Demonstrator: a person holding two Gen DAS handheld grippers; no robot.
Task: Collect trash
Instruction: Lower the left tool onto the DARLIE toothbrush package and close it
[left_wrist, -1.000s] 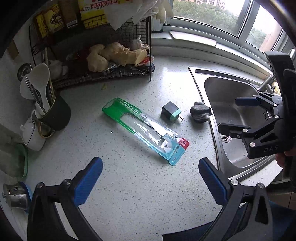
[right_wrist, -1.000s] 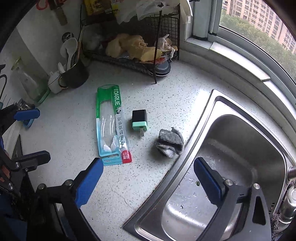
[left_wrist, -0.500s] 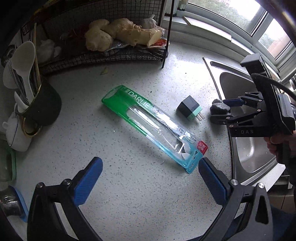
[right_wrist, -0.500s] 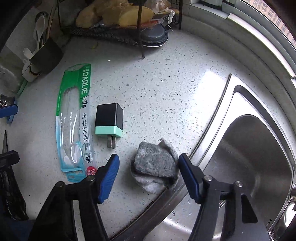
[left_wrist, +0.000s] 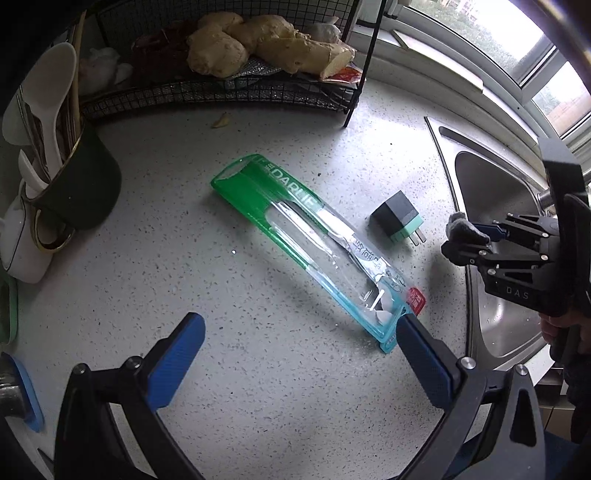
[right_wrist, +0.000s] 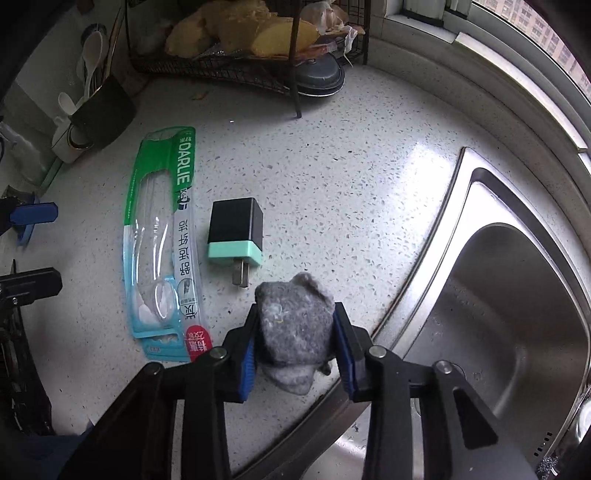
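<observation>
A grey fuzzy wad (right_wrist: 291, 314) lies on the speckled counter by the sink's edge. My right gripper (right_wrist: 295, 332) points down over it. Its jaws are closing and both blue pads press the wad's sides. The left wrist view shows the same wad (left_wrist: 461, 227) in the right gripper (left_wrist: 467, 242). An empty green-and-blue toothbrush package (left_wrist: 314, 240) lies flat mid-counter, also visible as the package (right_wrist: 159, 229) from the right wrist. My left gripper (left_wrist: 297, 328) hangs open above the counter, its right finger over the package's blue end. A black-and-mint charger plug (left_wrist: 397, 219) sits between package and wad.
A steel sink (right_wrist: 517, 314) fills the right side. A black wire rack (left_wrist: 221, 92) with ginger stands at the back. A dark utensil cup (left_wrist: 81, 184) and a white cup (left_wrist: 22, 251) are at the left. A person's hand (left_wrist: 554, 325) holds the right gripper.
My right gripper came down over the grey wad and its jaws narrowed from wide apart to pressing it. My left gripper sank and drew nearer the package.
</observation>
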